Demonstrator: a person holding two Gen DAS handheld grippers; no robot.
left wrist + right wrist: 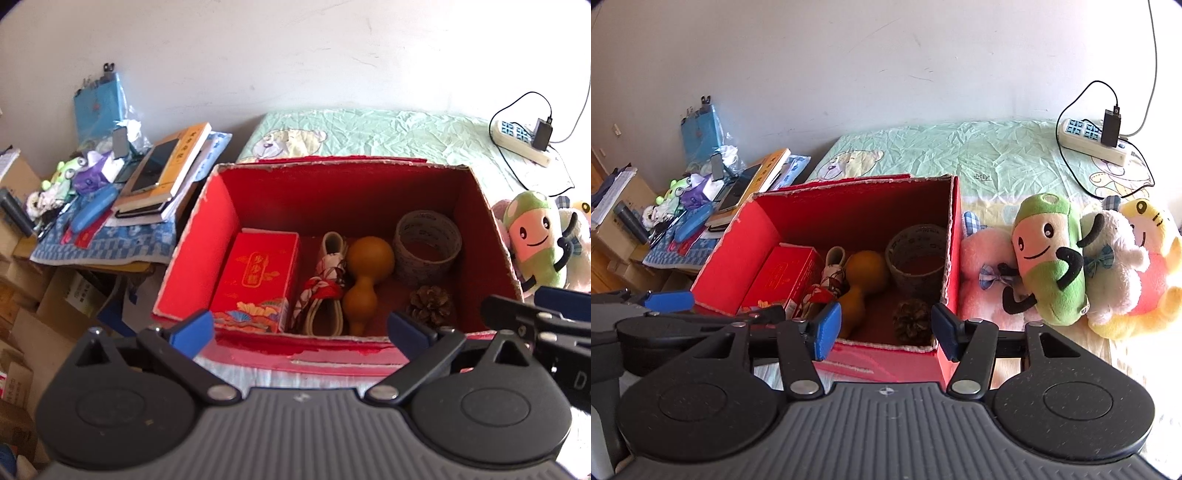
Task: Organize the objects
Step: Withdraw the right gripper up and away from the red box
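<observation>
An open red cardboard box (199, 236) (955, 266) stands on the bed. Inside lie a red packet box (255, 277) (783, 275), a folded patterned cloth strap (325, 284) (829, 277), a brown gourd (364, 273) (862, 280), a tape roll (426, 242) (918, 254) and a pine cone (430, 304) (912, 317). My left gripper (299, 330) is open and empty at the box's near rim. My right gripper (884, 328) is open and empty over the box's near right corner.
Plush toys lie right of the box: a green one (1051, 258) (535, 240), a pink one (982, 273), a white one (1115, 266), a yellow one (1152, 258). A power strip (1093, 142) lies on the bedsheet. A cluttered side table with books (166, 173) stands left.
</observation>
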